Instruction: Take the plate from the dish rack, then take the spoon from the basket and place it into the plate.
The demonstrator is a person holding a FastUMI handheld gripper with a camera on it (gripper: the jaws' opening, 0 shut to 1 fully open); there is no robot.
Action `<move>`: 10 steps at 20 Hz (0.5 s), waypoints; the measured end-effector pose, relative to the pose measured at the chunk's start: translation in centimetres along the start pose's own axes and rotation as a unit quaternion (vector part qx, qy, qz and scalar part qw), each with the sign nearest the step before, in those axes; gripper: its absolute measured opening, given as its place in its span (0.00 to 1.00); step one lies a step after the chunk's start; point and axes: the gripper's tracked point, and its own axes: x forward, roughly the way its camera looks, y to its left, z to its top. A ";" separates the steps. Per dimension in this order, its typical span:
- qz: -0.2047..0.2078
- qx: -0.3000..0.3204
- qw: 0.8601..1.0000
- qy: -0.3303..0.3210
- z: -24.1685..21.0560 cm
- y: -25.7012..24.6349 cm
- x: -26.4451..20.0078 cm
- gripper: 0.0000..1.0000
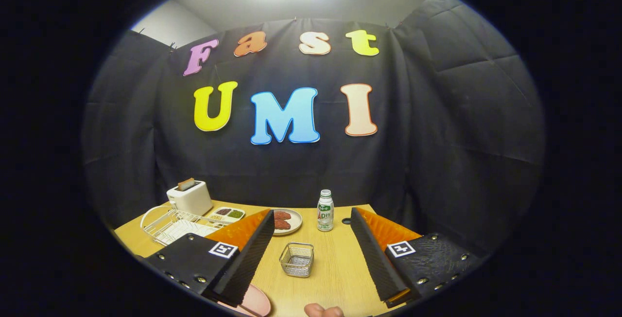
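My gripper (pixel 311 213) is held above the wooden table (pixel 335 273), open, with nothing between its fingers. A small wire mesh basket (pixel 297 259) stands on the table in the gap between the fingers. A pink plate (pixel 256 300) lies flat on the table close to me, partly hidden under the left finger (pixel 248 254). The white wire dish rack (pixel 167 224) sits at the table's left side, beyond the left finger. Whether the spoon lies on the plate I cannot tell.
A white toaster (pixel 189 198) stands behind the rack, with a small divided dish (pixel 229 214) beside it. A plate of brown patties (pixel 287 220) and a small bottle (pixel 325 210) stand beyond the basket. A person's fingertip (pixel 323 310) shows at the near edge.
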 end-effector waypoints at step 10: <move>0.000 0.007 1.000 -0.011 -3.6 -5.4 4.3 0.97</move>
